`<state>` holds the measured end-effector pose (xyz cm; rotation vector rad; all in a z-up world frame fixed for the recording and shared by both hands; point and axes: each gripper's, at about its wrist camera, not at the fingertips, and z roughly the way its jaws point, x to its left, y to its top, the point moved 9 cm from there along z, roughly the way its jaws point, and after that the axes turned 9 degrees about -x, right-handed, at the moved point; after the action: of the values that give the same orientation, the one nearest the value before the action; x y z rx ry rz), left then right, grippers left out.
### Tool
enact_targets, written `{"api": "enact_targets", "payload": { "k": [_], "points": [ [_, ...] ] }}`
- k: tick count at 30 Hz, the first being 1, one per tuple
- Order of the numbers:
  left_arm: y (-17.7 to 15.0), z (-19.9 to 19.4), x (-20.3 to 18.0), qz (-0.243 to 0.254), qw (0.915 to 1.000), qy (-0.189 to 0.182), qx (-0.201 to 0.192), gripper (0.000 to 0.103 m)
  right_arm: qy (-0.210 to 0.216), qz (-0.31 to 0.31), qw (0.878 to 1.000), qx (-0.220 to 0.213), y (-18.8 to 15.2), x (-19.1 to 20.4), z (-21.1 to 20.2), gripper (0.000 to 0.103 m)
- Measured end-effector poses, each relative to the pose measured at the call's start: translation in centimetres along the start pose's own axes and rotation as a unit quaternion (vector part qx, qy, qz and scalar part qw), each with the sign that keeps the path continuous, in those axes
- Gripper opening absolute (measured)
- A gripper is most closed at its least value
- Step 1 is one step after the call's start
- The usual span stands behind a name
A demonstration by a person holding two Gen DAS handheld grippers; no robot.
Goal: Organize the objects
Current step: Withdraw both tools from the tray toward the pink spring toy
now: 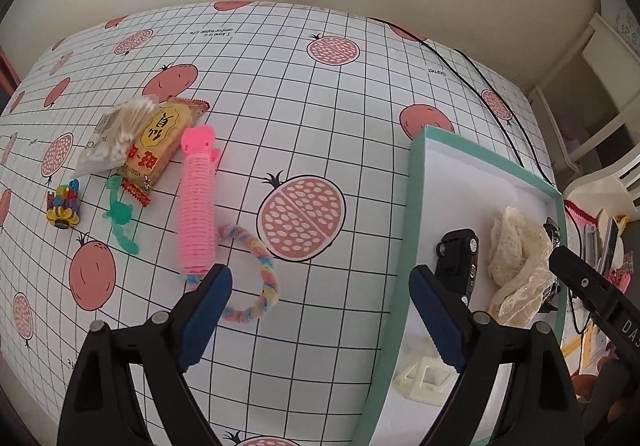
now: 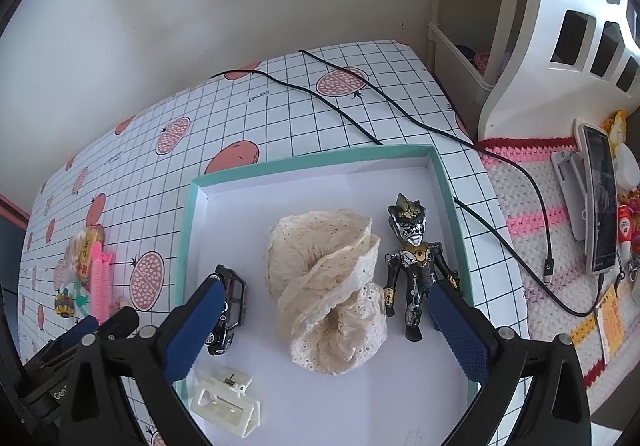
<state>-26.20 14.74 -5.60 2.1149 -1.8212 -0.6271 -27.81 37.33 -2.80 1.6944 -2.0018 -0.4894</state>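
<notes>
Pomegranate-print gridded cloth (image 1: 320,126) covers the table, with a teal-rimmed box (image 2: 192,206) on its right part. Nearest, the left gripper (image 1: 320,310) hangs wide and empty over the cloth, straddling the box's left wall; the right gripper (image 2: 324,326) hangs wide and empty above the box. Inside the box lie a white clip (image 2: 226,402), a black car (image 2: 228,306), a cream lace scrunchie (image 2: 328,286) and a dark figure (image 2: 416,266). Left of the box on the cloth, just beyond the left fingertips, is a pastel braided ring (image 1: 256,278), touching a pink roller (image 1: 197,202). Farther left sit a green piece (image 1: 120,214), a colourful toy (image 1: 64,204), a snack packet (image 1: 160,150) and a swab bag (image 1: 116,134). Black cables (image 2: 360,94) cross the far cloth.
</notes>
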Motion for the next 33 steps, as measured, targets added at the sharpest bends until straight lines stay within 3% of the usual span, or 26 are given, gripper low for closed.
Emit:
{"api": "enact_targets", "payload": {
  "k": [14,23,33],
  "points": [
    [0.9,-0.5,1.1,-0.011,0.9998,-0.007,-0.018,0.090,0.000,-0.010,1.000,-0.016,0.6,1.3,-0.7,0.103],
    [2.5,-1.8,4.4,-0.038,0.9985,-0.001,-0.039,0.090,0.037,-0.046,0.997,-0.046,1.6,7.4,-2.1,0.103],
    [3.3,-2.4,11.1,-0.083,0.9952,0.029,-0.044,0.090,0.072,-0.091,0.993,-0.028,-0.2,15.2,-0.9,0.103]
  ]
}}
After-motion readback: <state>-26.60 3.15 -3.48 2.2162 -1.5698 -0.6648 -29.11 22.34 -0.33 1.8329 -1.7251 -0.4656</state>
